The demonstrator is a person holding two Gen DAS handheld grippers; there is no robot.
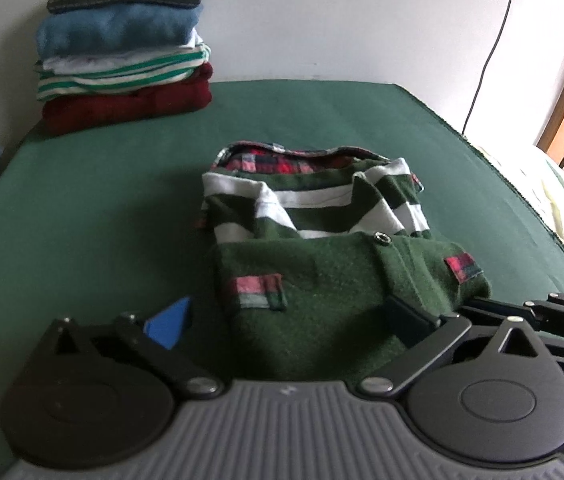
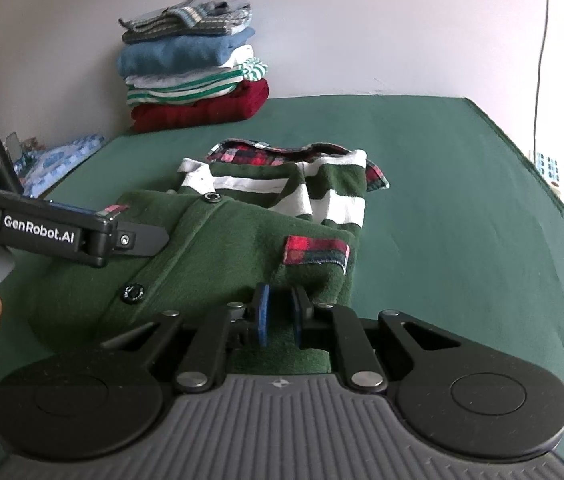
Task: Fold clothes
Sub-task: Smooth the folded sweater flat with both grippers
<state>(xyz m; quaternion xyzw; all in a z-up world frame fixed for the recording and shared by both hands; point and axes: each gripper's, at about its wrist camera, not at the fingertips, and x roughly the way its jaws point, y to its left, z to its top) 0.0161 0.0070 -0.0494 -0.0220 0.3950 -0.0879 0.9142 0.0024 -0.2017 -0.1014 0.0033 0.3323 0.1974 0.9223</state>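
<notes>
Right wrist view | green jacket (image 2: 217,248) lies folded mid-tabletop (image 2: 462,208) | right tongs (image 2: 279,314) pinch its near hem | left tongs (image 1: 290,320) spread wide, straddling the hem | thick, soft, floppy: grip edges.

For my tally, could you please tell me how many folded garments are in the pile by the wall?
5, top down: grey striped, blue, white, green-striped, dark red. Thinner ones may be hidden between.
</notes>
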